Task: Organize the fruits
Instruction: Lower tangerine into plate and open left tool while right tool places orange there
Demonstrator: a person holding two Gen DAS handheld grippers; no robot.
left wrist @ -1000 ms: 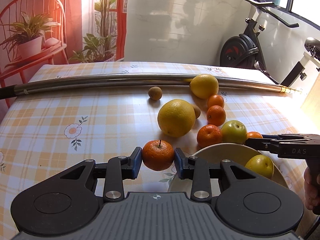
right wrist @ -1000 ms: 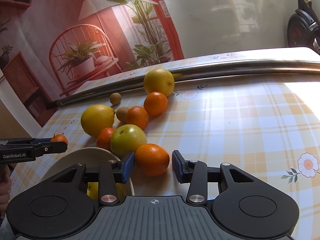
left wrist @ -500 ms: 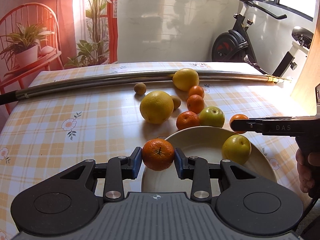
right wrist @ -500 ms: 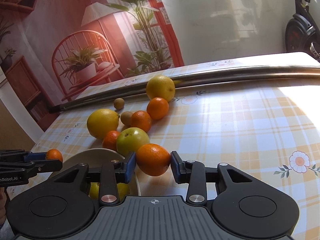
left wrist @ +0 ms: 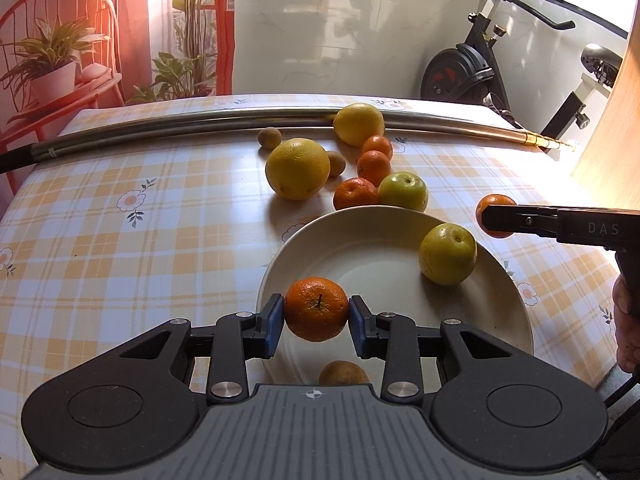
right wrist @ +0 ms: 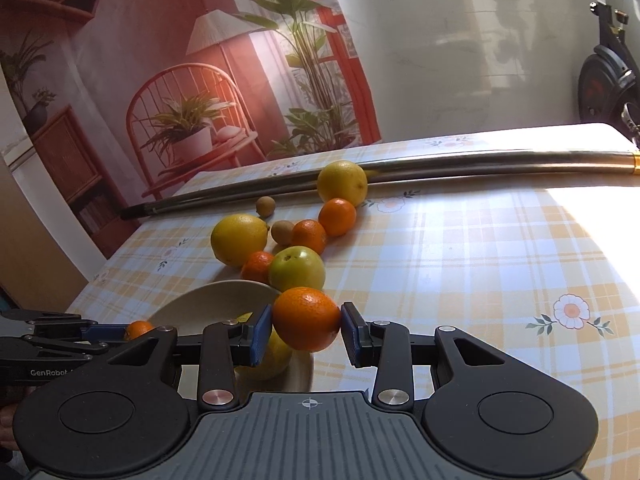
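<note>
Left gripper (left wrist: 316,320) fingers clamp stemmed mandarin (left wrist: 316,309) above cream plate (left wrist: 360,240); right gripper (right wrist: 306,332) grips second mandarin (right wrist: 306,319) over plate's edge beside green apple (right wrist: 297,268).
</note>
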